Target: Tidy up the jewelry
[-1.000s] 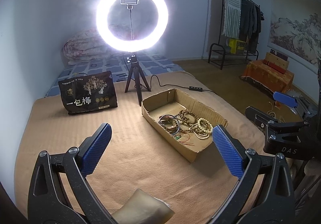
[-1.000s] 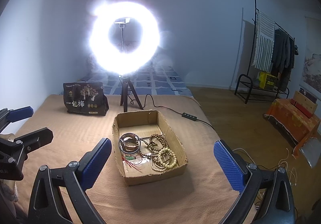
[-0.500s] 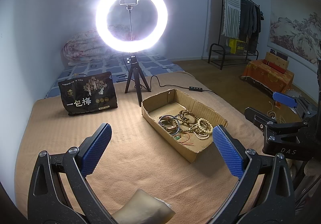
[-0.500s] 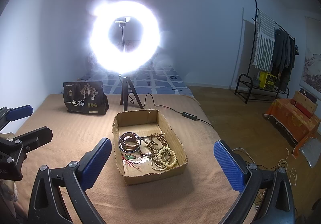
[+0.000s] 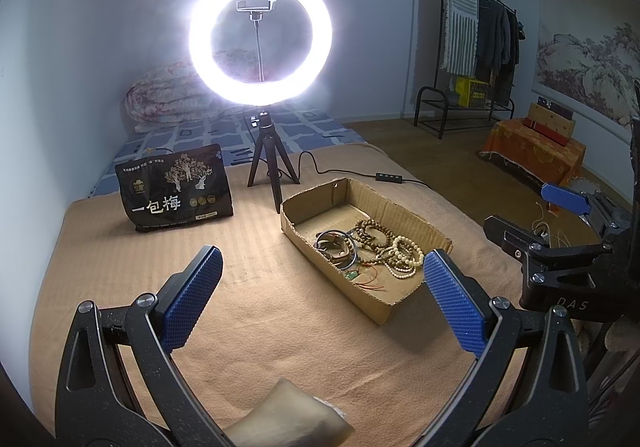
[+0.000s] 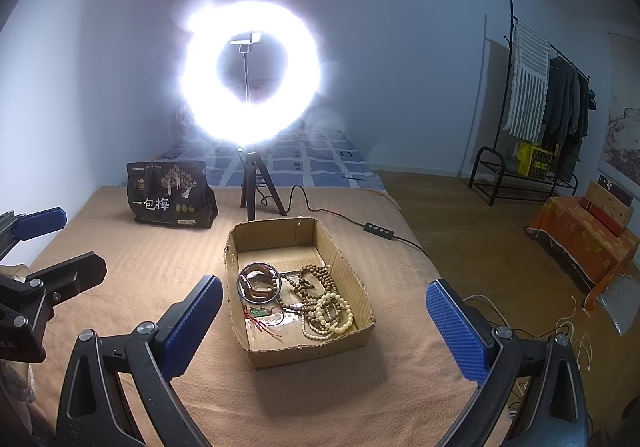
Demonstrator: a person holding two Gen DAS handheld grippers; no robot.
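Both the left tool (image 5: 322, 289) and the right tool (image 6: 324, 321) gape wide and empty above the tan blanket (image 6: 160, 267). In the shallow brown cardboard box (image 6: 348, 267), the tangled bead bracelets (image 6: 320, 299) overlap, so their count is unclear.

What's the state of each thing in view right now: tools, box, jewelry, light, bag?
left tool: open, empty, above the blanket
right tool: open, empty, short of the box
cardboard box: open-topped, flat on the blanket
beaded bracelets: heaped inside the box
metal bangle: in the box, beside the beads
ring light: on, upright on its tripod
black snack bag: standing upright, appears closed
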